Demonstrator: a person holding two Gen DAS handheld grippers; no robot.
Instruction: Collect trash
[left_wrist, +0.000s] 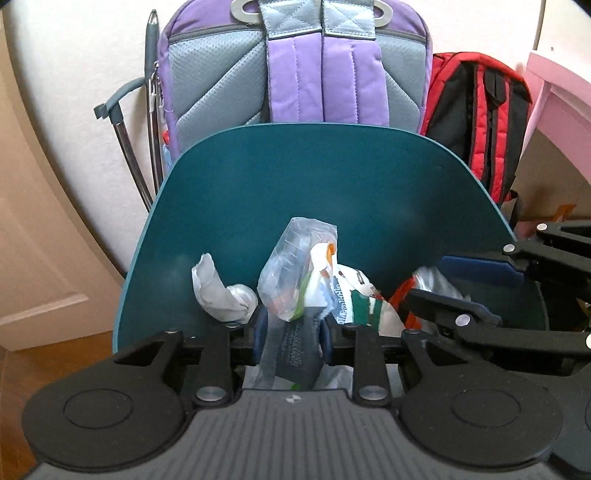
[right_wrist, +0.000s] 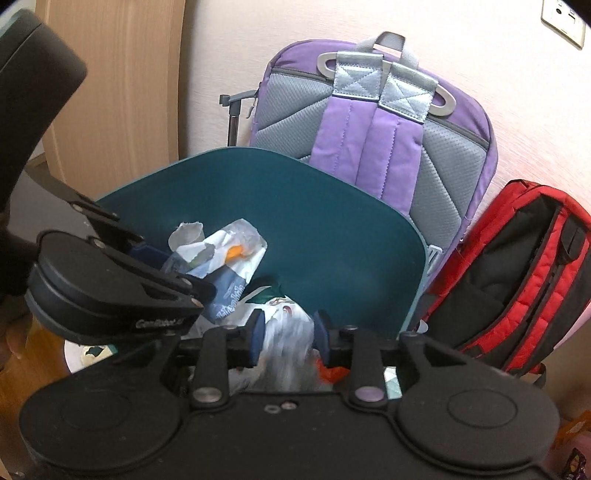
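The left gripper (left_wrist: 291, 328) is holding its jaws clamped on a clear plastic wrapper (left_wrist: 291, 266) over the teal bin (left_wrist: 332, 184). The right gripper (right_wrist: 289, 334) is clamping blurred crumpled plastic (right_wrist: 291, 343) just beside it. A purple backpack (left_wrist: 295, 74) is leaning against the far wall.

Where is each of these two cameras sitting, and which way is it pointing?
Left wrist view: sits on the left gripper, facing forward along its fingers at the teal bin lid and purple backpack; its fingers pinch a clear plastic wrapper; the right gripper enters from the right.
Right wrist view: sits on the right gripper, facing the same corner; it grips crumpled plastic; the left gripper enters from the left.
Shared: lid, purple backpack, red backpack, trash pile.
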